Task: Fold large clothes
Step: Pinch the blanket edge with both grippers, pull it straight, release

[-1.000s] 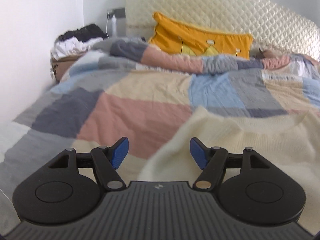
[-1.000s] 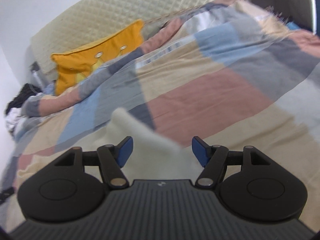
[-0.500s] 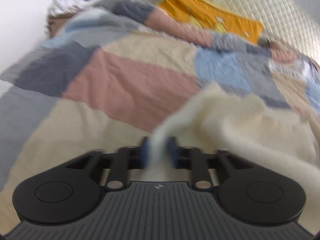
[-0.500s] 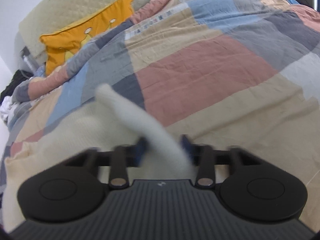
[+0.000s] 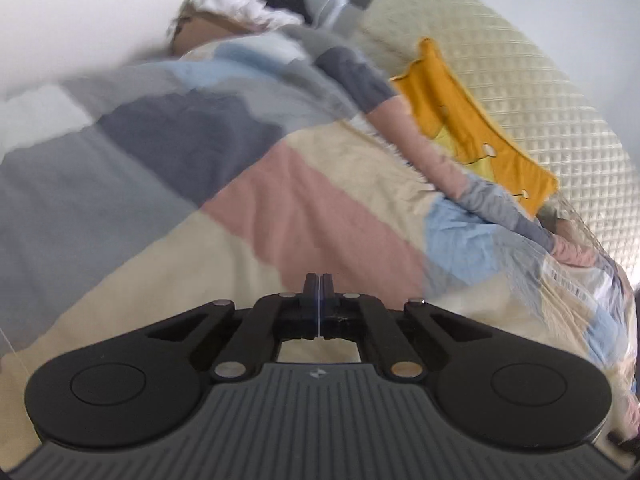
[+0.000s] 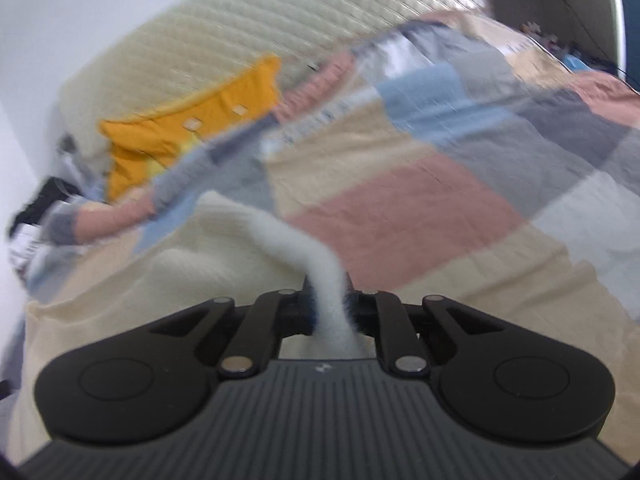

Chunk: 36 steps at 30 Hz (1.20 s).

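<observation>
In the right wrist view a cream knit sweater (image 6: 208, 264) lies spread on the bed. My right gripper (image 6: 328, 292) pinches a raised fold of it, with a strip of knit running up between the fingers while the jaws close the last bit. In the left wrist view my left gripper (image 5: 319, 286) hangs tilted over the patchwork quilt (image 5: 300, 208). Its jaws are closing to full contact, pad against pad, with no cloth between them. I cannot make out the sweater for certain in that blurred view.
An orange pillow (image 5: 472, 128) leans on the cream quilted headboard (image 5: 540, 80) at the far end of the bed. A pile of black and white clothes (image 5: 248, 4) sits beside the bed by the white wall. The rumpled quilt edge (image 6: 120, 216) lies below the pillow.
Both grippers went from open to closed on the sweater's edge. The left view has since rolled and swung, and the cloth between its fingers is gone. The right still holds its fold.
</observation>
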Each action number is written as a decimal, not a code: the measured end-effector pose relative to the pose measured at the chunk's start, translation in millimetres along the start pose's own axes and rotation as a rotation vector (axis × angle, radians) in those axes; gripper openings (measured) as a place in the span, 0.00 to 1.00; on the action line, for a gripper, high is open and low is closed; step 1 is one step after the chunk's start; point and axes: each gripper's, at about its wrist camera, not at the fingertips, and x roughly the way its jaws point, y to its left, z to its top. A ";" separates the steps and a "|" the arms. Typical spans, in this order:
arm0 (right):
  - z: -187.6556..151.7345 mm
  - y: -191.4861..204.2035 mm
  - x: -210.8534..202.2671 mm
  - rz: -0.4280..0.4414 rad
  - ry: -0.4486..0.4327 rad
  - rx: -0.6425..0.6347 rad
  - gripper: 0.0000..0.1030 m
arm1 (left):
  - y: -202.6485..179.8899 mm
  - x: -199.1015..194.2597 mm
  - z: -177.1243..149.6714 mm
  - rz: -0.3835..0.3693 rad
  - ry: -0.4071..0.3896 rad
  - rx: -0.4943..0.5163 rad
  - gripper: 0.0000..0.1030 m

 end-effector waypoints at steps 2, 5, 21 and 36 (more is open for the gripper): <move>-5.9 -6.0 24.3 -0.017 0.099 0.009 0.12 | 13.2 5.7 1.6 -0.009 0.034 -0.058 0.00; -18.0 -3.8 48.9 -0.045 0.168 -0.020 0.13 | 14.0 9.6 -0.3 -0.009 0.053 -0.044 0.00; -25.6 23.9 -5.0 0.015 0.057 -0.153 0.52 | -54.3 -51.6 -32.9 -0.127 0.054 0.252 0.15; -65.2 44.8 -108.6 0.201 0.023 -0.205 0.52 | -92.3 -129.3 -115.4 -0.227 0.131 0.421 0.16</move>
